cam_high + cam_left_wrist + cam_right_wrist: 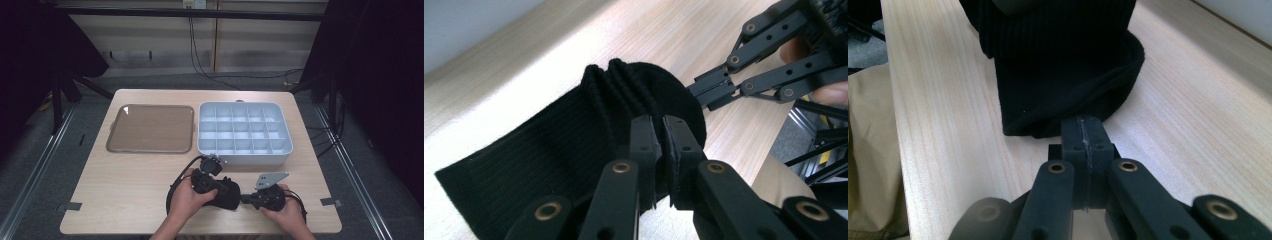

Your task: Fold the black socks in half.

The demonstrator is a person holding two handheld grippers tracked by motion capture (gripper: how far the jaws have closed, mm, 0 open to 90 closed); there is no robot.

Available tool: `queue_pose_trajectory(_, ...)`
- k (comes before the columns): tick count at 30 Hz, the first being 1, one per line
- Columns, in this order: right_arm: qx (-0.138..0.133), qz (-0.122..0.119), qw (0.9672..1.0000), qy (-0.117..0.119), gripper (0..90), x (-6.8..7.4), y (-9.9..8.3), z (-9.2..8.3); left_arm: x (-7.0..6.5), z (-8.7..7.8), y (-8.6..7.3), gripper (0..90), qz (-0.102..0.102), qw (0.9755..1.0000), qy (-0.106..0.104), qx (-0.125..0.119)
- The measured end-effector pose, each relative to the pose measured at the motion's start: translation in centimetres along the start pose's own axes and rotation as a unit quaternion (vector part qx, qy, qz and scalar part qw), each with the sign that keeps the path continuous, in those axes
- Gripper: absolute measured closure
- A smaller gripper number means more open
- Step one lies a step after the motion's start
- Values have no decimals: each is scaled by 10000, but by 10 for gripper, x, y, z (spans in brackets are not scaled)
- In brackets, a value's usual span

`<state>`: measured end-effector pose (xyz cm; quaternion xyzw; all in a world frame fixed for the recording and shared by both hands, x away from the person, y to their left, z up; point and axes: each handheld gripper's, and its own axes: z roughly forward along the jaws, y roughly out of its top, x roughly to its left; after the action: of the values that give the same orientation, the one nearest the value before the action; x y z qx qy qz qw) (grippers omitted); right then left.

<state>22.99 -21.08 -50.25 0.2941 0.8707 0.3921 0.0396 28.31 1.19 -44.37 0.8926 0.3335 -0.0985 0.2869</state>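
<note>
The jaws of the left gripper (663,131) are closed on the bunched, ribbed fabric of a black sock (549,145), a fold of which is clamped between the two pads. The jaws of the right gripper (1083,134) are pressed together, pad against pad, at the rounded edge of the same sock (1063,65); whether fabric is caught between them cannot be told from the right gripper view. In the left gripper view, the right gripper's (716,90) tips are seen meeting the far edge of the sock.

In the high view, the sock (227,192) is located on the desk (125,190) near its front edge, between the left gripper (220,184) and the right gripper (246,198). Each gripper is held by one hand, the left hand (186,199) and the right hand (287,212) entering from the bottom of the view.

Behind the grippers, a white compartment box (245,134) with rows of divided cells is placed on the right half of the desk. A brown transparent lid (151,128) is laid flat just beside it on the left.
</note>
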Motion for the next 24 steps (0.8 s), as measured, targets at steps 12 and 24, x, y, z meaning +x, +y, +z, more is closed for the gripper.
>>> queue_pose_trajectory(12,1,-11,10000,-7,900,0,0,0,-5,9,-1,825,104,9999,74,29)
queue_pose_trajectory(24,11,-25,10000,14,900,0,1,1,-7,6,0,714,40,9999,-118,-39)
